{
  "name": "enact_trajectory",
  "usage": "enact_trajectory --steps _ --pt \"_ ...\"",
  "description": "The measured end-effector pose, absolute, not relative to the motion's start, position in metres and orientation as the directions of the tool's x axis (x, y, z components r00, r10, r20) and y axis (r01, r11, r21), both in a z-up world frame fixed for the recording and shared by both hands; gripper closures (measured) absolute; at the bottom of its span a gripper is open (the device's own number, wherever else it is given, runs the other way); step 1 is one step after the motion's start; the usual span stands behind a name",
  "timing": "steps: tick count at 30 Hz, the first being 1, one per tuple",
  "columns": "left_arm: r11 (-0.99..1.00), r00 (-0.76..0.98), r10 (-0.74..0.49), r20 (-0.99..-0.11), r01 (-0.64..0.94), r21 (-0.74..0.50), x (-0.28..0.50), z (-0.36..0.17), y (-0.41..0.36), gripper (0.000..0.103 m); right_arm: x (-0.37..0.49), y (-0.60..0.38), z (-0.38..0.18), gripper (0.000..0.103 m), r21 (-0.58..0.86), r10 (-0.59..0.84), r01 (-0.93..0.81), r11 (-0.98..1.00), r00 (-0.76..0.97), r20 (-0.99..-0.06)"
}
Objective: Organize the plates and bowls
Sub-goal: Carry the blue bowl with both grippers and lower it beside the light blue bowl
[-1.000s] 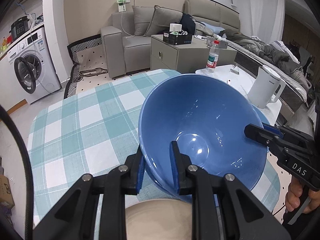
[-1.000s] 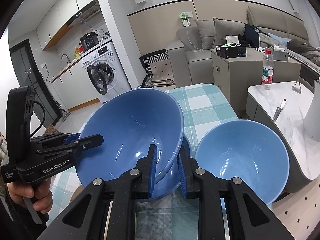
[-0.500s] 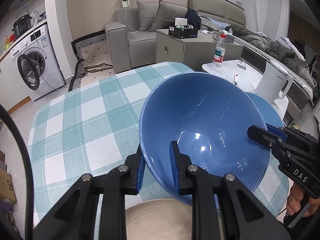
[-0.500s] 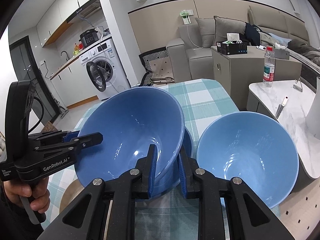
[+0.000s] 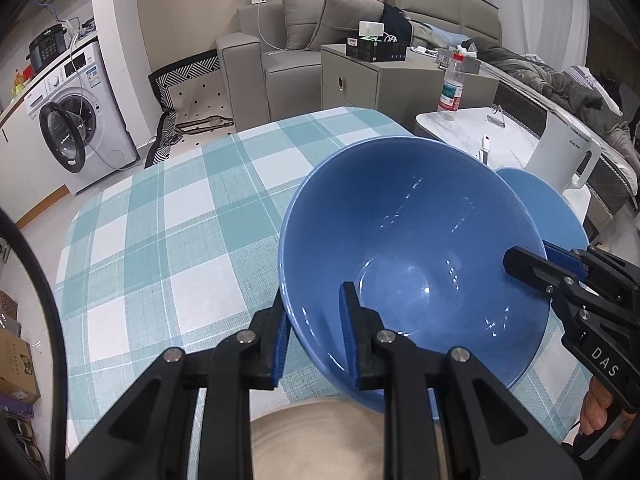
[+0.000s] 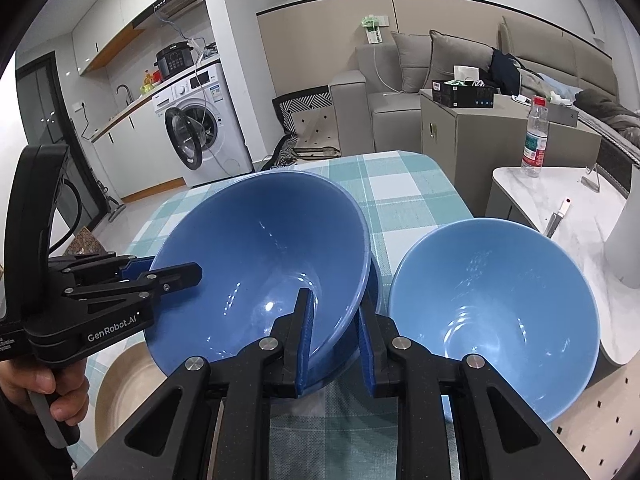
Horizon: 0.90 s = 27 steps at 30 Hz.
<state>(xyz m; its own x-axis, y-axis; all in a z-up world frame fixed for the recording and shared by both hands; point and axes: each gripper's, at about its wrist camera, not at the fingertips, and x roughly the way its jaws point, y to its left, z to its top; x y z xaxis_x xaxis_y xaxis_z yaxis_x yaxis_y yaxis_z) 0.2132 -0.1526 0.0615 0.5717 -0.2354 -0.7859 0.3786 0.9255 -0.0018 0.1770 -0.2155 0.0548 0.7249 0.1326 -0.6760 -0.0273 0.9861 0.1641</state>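
Observation:
A big blue bowl hangs tilted over the checked table, held by both grippers on opposite sides. My left gripper is shut on its near rim, one finger inside and one outside. My right gripper is shut on the opposite rim of the same bowl; it also shows at the right of the left wrist view as the right gripper. Just under the held bowl the rim of a darker blue bowl peeks out. A lighter blue bowl stands to its right. A beige plate lies beneath, near me.
The teal-and-white checked tablecloth covers the table, whose far and left parts are bare. To the right is a white marble side table with a water bottle and a white kettle. A person's hand grips the left tool.
Both grippers and the bowl between them have sunk a little toward the table and tipped further down. The grips on the rim are unchanged.

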Motion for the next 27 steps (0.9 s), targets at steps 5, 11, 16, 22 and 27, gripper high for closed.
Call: enact_trajectory --steps 5,11,16,22,27 --pt "0.927 0.577 -0.209 -0.789 0.374 0.028 0.214 0.057 -0.155 0.082 0.18 -0.211 0.051 0.08 0.127 0.108 -0.028 0.992 0.718 -0.688" --pt "0.926 0.565 -0.187 -0.804 0.375 0.048 0.217 0.049 -0.158 0.082 0.182 -0.207 0.042 0.077 0.095 0.084 -0.024 0.995 0.707 -0.702" --pt "0.927 0.56 -0.18 -0.809 0.372 0.051 0.218 0.046 -0.158 0.082 0.182 -0.206 0.039 0.077 0.075 0.073 -0.029 0.997 0.706 -0.704" --pt "0.926 0.552 -0.176 -0.815 0.374 0.054 0.219 0.042 -0.159 0.082 0.181 -0.2 0.039 0.075 0.047 0.052 -0.027 0.999 0.705 -0.707" --pt "0.925 0.548 -0.169 -0.819 0.375 0.06 0.219 0.04 -0.159 0.082 0.18 -0.195 0.039 0.069 0.021 0.044 -0.041 0.999 0.708 -0.705"
